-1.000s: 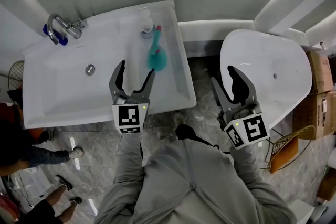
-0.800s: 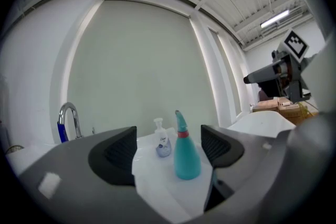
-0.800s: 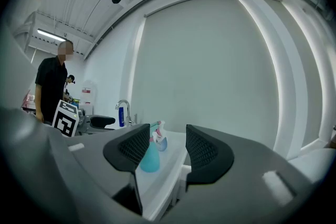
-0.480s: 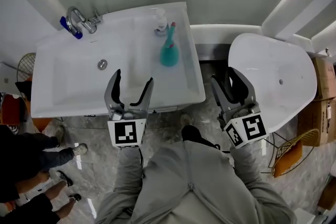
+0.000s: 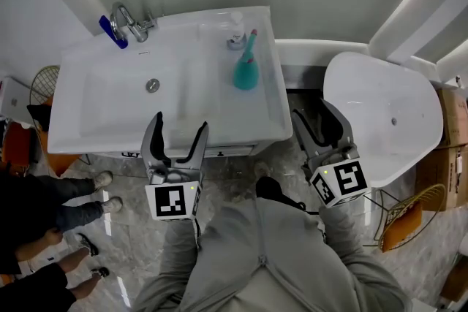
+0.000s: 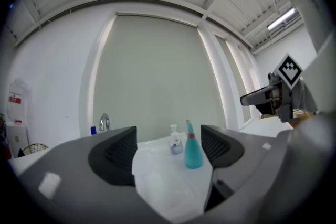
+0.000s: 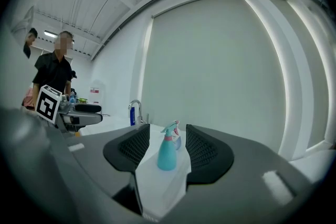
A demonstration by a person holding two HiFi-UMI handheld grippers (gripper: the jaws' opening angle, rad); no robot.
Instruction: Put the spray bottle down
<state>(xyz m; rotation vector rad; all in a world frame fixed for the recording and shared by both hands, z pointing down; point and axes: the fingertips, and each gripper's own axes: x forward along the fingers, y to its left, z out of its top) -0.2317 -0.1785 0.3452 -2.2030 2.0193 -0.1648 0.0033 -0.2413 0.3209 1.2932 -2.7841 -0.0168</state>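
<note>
Teal spray bottle (image 5: 246, 69) stands upright on the white washbasin's (image 5: 110, 109) right ledge, at 5 o'clock of a small soap pump bottle (image 5: 235, 31). The left gripper (image 5: 180, 126), jaws spread and empty, hangs at the basin's front edge, the bottle at its 1 o'clock. The right gripper (image 5: 313, 117), likewise spread and empty, is at the bottle's 4 o'clock.

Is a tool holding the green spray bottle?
No, the spray bottle stands alone on the sink, and the left tool and right tool are open, away from it.
</note>
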